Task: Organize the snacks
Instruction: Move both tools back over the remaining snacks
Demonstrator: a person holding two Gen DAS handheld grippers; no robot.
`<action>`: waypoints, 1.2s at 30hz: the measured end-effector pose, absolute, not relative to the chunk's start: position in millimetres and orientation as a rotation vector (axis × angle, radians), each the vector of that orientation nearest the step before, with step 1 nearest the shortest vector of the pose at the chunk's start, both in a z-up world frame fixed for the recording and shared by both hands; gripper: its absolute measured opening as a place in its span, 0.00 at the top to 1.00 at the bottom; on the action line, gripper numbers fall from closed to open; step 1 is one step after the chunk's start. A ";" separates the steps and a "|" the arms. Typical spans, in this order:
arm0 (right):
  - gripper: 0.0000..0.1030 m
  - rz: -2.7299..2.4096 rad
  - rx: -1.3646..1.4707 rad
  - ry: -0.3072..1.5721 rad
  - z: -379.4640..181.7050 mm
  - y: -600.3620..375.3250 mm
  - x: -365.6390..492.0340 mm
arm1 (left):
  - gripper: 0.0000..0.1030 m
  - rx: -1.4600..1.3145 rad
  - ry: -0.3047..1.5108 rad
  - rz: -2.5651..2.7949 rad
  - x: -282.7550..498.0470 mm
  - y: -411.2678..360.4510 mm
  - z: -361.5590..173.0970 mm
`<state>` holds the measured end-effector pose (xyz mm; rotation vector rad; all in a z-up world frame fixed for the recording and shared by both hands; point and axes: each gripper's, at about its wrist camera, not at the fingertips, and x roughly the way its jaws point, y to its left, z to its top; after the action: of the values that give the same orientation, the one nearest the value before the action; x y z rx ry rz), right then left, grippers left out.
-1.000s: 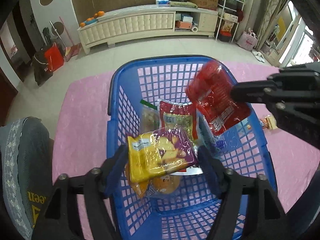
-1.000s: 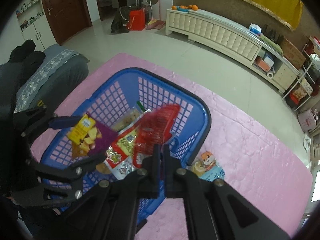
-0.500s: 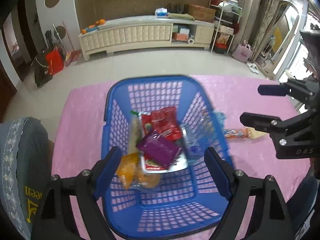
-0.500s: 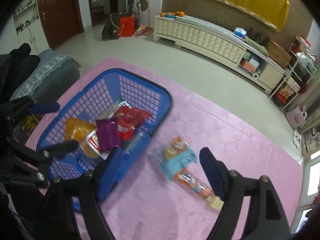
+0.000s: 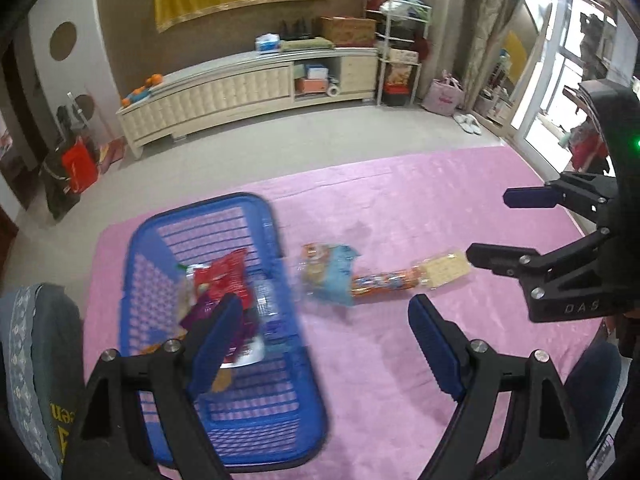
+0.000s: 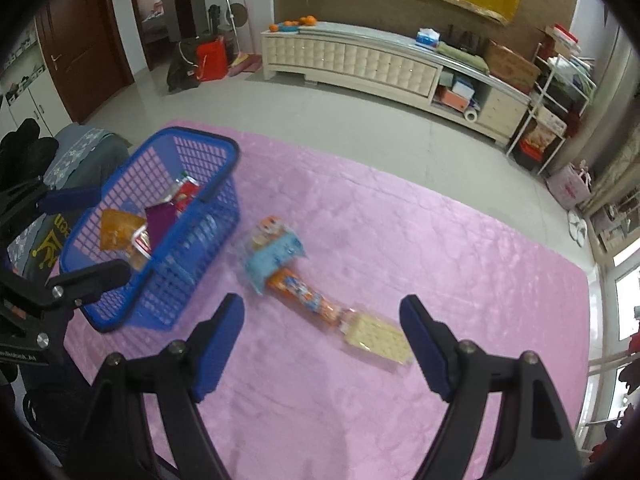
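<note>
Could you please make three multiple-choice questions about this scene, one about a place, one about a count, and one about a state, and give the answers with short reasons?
1. Where does the light blue snack bag lie?
A. inside the blue basket
B. on the pink cloth, beside the basket
C. on the long white cabinet

2. How many snack packs lie on the pink cloth outside the basket?
A. one
B. three
C. five

3. What is the state of the right claw?
A. shut on a red bag
B. open and empty
C. shut on the basket rim

Answers:
1. B: the bag rests on the cloth just outside the blue basket wall.
2. B: the blue bag, the orange tube pack and the cracker pack lie in a row.
3. B: its jaws stand wide apart with only cloth and the packs seen between them.
</note>
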<state>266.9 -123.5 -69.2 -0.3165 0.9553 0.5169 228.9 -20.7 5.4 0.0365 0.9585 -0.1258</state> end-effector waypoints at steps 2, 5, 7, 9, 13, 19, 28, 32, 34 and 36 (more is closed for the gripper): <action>0.19 0.517 -0.322 0.954 -73.9 -134.2 265.9 | 0.19 0.047 0.963 -0.146 231.0 -36.7 0.5; 0.19 0.522 -0.300 0.981 -85.3 -156.0 269.5 | 0.19 0.069 0.977 -0.166 233.8 -58.1 -10.5; 0.19 0.533 -0.292 0.984 -91.6 -166.6 269.3 | 0.19 0.084 0.985 -0.178 233.7 -69.7 -18.7; 0.19 0.540 -0.300 0.982 -99.4 -178.5 269.4 | 0.19 0.091 0.994 -0.187 234.9 -78.6 -26.5; 0.19 0.565 -0.321 0.992 -120.0 -196.2 271.7 | 0.19 0.109 1.025 -0.195 239.1 -98.5 -47.0; 0.19 0.659 -0.397 1.033 -152.4 -201.2 281.5 | 0.19 0.068 1.074 -0.194 243.4 -111.8 -78.7; 0.19 0.835 -0.569 1.023 -207.8 -183.8 308.6 | 0.19 0.010 1.167 -0.108 257.8 -107.4 -129.1; 0.19 0.901 -0.609 1.023 -221.6 -175.6 322.0 | 0.19 -0.028 1.183 -0.085 262.7 -103.6 -137.4; 0.19 0.933 -0.650 1.024 -230.3 -171.3 329.9 | 0.19 -0.045 1.187 -0.076 263.6 -102.1 -139.9; 0.19 0.993 -0.633 1.046 -235.6 -169.1 336.5 | 0.19 -0.056 1.190 -0.070 264.7 -101.1 -141.7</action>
<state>336.5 -169.1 -235.6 -0.6328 1.0458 0.9929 264.7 -101.1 -141.7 -0.0556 1.1902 -0.0702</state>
